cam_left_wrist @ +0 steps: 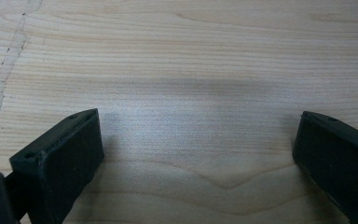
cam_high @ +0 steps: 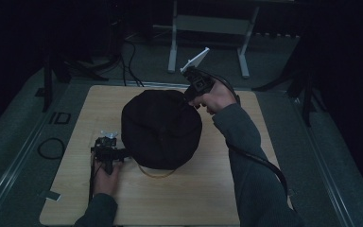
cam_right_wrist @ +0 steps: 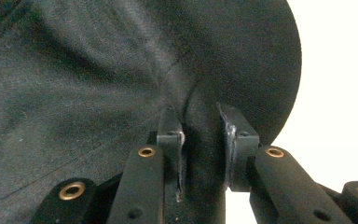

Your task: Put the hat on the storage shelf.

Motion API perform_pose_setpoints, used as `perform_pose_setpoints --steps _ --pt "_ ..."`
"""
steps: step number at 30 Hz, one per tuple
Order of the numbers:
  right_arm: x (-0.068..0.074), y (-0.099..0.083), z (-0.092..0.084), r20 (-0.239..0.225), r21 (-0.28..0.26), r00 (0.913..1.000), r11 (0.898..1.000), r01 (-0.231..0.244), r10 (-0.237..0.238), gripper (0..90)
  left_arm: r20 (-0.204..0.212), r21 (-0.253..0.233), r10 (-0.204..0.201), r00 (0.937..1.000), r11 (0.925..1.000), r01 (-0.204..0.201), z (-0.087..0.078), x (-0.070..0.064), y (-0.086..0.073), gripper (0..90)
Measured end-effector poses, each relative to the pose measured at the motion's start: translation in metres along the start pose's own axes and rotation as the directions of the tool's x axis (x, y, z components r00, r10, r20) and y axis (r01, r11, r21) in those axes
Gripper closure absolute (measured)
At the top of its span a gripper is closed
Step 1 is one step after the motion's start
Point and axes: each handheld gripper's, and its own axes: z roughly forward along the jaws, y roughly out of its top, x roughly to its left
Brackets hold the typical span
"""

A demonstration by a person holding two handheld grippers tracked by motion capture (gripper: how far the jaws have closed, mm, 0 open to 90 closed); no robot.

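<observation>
On the wooden counter, my right hand-held gripper pinches a fold at the far right edge of a black cloth hat, which lies rounded near the counter's middle, its jaws pressed against the fabric on both sides. My left hand-held gripper rests low at the hat's near left edge, its jaws spread wide over bare wood grain with nothing between them. A thin tan cord curves out from under the hat's near side.
</observation>
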Motion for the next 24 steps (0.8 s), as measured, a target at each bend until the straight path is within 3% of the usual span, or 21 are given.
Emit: perform_pose_setpoints --steps 10,19,24 --pt "-0.003 0.001 0.009 -0.008 0.008 0.9998 1.0 -0.017 0.017 71.6 0.0 0.0 0.0 1.0 1.0 0.0 0.0 0.0 0.0 1.2" --pt "-0.011 -0.001 0.017 -0.007 -0.011 0.999 0.999 -0.044 0.044 63.3 0.0 0.001 0.0 1.0 1.0 0.0 0.0 0.0 0.0 1.2" --pt "-0.012 -0.002 0.014 -0.009 -0.016 0.9994 0.999 -0.034 0.034 60.1 0.0 0.002 0.002 1.0 1.0 -0.002 0.0 0.0 0.0 1.2"
